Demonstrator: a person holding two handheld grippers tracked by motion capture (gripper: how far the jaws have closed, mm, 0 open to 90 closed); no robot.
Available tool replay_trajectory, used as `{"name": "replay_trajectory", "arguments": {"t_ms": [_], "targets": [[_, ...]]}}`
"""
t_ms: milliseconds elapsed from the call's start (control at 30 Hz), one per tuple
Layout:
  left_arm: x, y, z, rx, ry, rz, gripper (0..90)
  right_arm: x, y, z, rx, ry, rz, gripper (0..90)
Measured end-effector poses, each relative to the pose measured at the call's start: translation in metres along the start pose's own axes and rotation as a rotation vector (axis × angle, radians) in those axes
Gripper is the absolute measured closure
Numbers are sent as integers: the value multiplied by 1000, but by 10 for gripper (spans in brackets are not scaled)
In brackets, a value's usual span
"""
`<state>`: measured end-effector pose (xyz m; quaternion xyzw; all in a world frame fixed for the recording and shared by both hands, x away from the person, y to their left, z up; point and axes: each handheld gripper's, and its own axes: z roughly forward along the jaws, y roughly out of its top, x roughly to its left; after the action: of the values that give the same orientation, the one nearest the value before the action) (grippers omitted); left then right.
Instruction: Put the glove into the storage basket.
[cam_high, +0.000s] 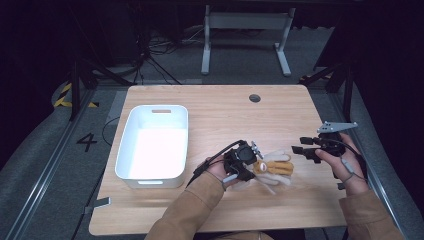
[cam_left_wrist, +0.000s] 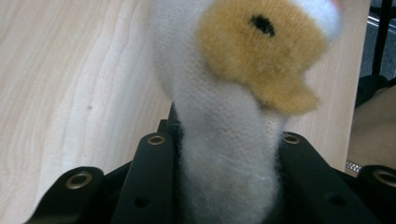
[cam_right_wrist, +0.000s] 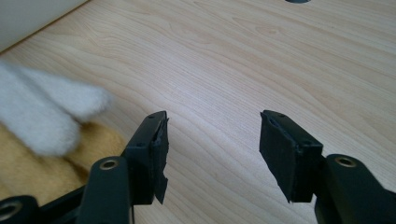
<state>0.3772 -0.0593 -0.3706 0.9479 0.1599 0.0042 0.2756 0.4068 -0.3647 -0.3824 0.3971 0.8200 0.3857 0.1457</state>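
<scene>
A fuzzy white and tan sock with an animal face (cam_high: 272, 168) lies on the wooden table (cam_high: 225, 115) near its front middle. My left gripper (cam_high: 245, 162) is shut on the sock; in the left gripper view the white fabric (cam_left_wrist: 224, 154) is pinched between the two black jaws, with the tan face patch (cam_left_wrist: 264, 51) above. My right gripper (cam_high: 303, 150) hovers just right of the sock, open, with nothing between its jaws. In the right gripper view (cam_right_wrist: 212, 140) the sock's white tips (cam_right_wrist: 51, 112) lie to the left over bare wood.
A white plastic bin (cam_high: 154, 145) stands empty on the left part of the table. A round cable hole (cam_high: 255, 98) sits near the far edge. Behind the table are a desk frame (cam_high: 245, 35) and cables on the floor.
</scene>
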Motion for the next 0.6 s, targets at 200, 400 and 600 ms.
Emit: {"name": "replay_trajectory", "arguments": {"t_ms": [200, 400, 600], "targets": [[0, 4, -15, -7, 11, 7, 711, -1, 1, 0, 1, 7, 1, 431], [1, 4, -24, -24, 5, 7, 707, -1, 0, 0, 3, 3, 2, 429], [-2, 6, -36, -27, 11, 9, 705, -1, 0, 1, 5, 3, 1, 429]]}}
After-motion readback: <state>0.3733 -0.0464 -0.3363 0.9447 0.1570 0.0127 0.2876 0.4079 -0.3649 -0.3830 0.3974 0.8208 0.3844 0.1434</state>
